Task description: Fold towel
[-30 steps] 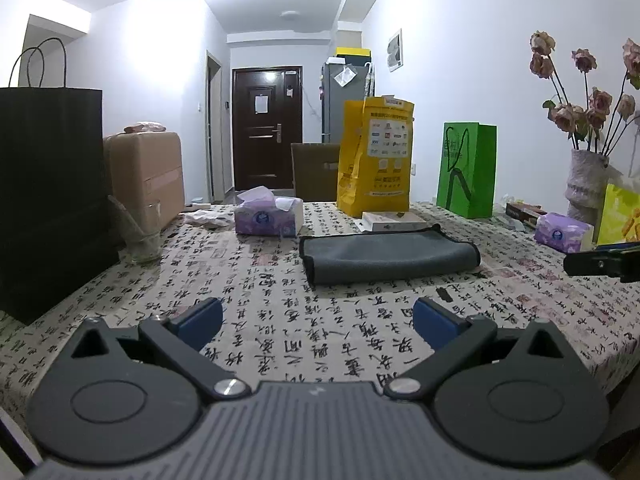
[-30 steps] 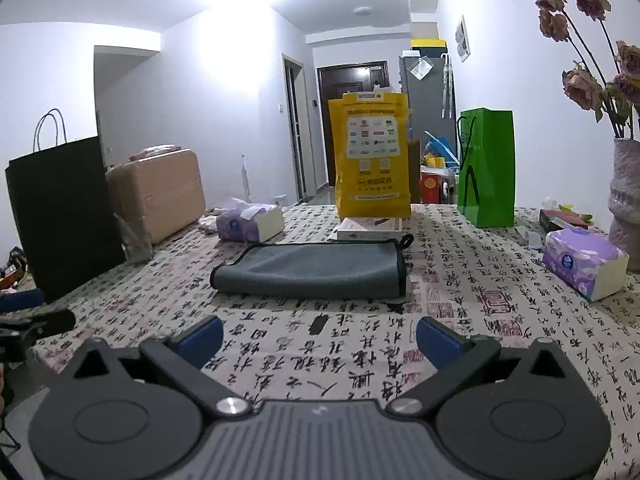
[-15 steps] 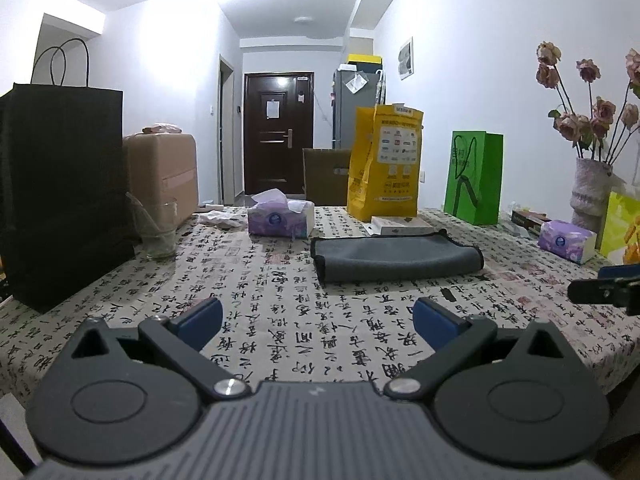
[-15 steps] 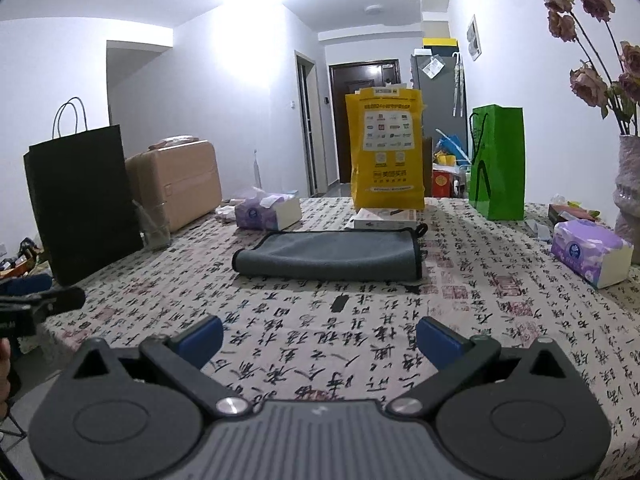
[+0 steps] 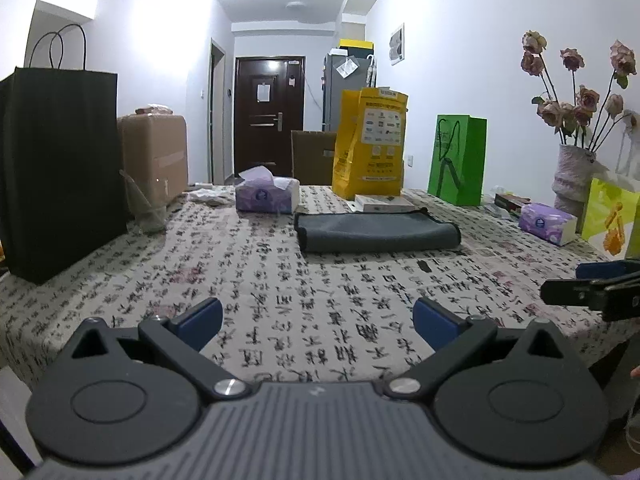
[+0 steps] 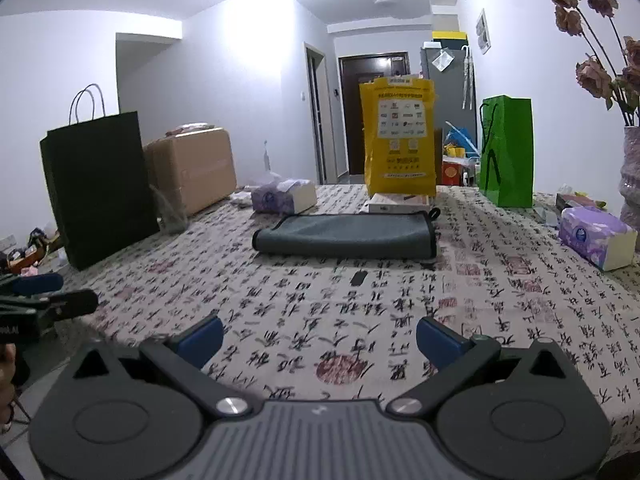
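A grey towel lies folded into a long flat strip on the patterned tablecloth, past the table's middle; it also shows in the right wrist view. My left gripper is open and empty, held near the table's front edge, well short of the towel. My right gripper is open and empty, also near the front edge. Each gripper shows at the side of the other's view: the right one and the left one.
A black paper bag and a glass stand at the left. A purple tissue box, a yellow bag and a green bag stand behind the towel. A vase of flowers and another tissue box are right.
Both grippers have drawn back and up from the towel, so it looks smaller and farther. The towel has not moved. Both grippers stay open.
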The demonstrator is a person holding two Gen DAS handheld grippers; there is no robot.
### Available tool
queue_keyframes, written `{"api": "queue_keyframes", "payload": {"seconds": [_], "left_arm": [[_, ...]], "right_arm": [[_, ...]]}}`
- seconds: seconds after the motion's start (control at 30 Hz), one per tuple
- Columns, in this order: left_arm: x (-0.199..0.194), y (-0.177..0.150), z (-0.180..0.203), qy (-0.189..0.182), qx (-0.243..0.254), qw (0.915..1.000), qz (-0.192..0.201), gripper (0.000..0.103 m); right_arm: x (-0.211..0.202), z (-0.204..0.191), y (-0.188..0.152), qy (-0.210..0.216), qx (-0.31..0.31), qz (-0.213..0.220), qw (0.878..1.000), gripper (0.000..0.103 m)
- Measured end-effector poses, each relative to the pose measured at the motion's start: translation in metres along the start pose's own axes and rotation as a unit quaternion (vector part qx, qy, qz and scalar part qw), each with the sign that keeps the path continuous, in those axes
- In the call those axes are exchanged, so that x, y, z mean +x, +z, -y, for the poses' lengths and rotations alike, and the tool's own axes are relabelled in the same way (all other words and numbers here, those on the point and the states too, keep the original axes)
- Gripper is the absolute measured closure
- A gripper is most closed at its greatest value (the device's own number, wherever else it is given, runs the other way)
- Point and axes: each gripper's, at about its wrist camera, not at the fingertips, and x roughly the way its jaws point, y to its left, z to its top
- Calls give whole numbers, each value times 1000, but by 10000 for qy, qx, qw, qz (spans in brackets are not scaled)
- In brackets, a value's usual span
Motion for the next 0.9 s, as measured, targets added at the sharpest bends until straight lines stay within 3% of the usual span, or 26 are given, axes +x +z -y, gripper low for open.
{"api": "queue_keyframes", "payload": {"seconds": [0.63,0.9], "left_arm": [[-22,-24,7,-250,-10,9994,-244,0],[-32,-33,4,-195,-26,9991,-368,0]], "right_arm": [[-28,-10,-36,-67,336,27,9994,0],[-42,-16,-47,-33,416,-28,9991,0]]}}
